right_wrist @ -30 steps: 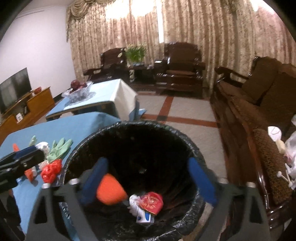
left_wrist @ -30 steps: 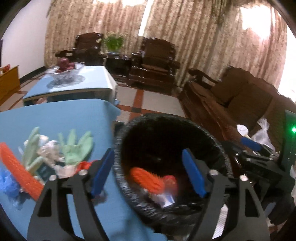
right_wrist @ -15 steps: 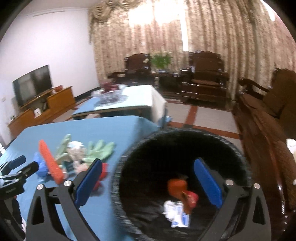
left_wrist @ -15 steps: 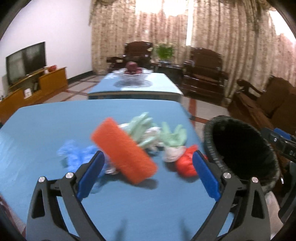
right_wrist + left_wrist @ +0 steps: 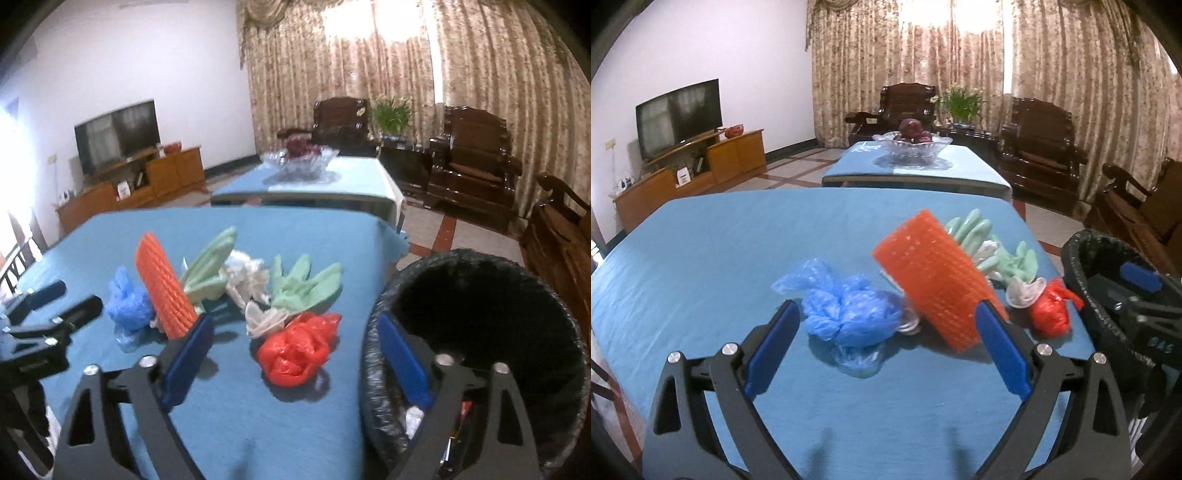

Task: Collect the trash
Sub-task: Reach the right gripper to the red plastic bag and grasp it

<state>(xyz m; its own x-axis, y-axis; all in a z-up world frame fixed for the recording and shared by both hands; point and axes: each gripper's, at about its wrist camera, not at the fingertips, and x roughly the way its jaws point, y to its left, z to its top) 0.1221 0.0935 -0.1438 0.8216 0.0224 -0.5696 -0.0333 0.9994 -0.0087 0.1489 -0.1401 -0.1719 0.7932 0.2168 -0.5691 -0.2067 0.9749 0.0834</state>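
Tablecloth [image 5: 701,258] lies bare from nine to twelve o'clock; bin [image 5: 480,295] hugs its three o'clock edge. Trash clusters centrally: orange mesh roll [image 5: 934,280], blue bag [image 5: 846,310], red bag [image 5: 295,350]. Left gripper [image 5: 886,350] gapes empty; right gripper [image 5: 299,362] is closing, nothing pinched.

bin [image 5: 1082,258] cut by frame edge | bin contents [image 5: 413,417] mostly hidden

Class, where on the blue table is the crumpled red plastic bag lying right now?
In the right wrist view the red plastic bag lies on the blue table near its right edge, beside the black-lined trash bin and just in front of the green gloves.
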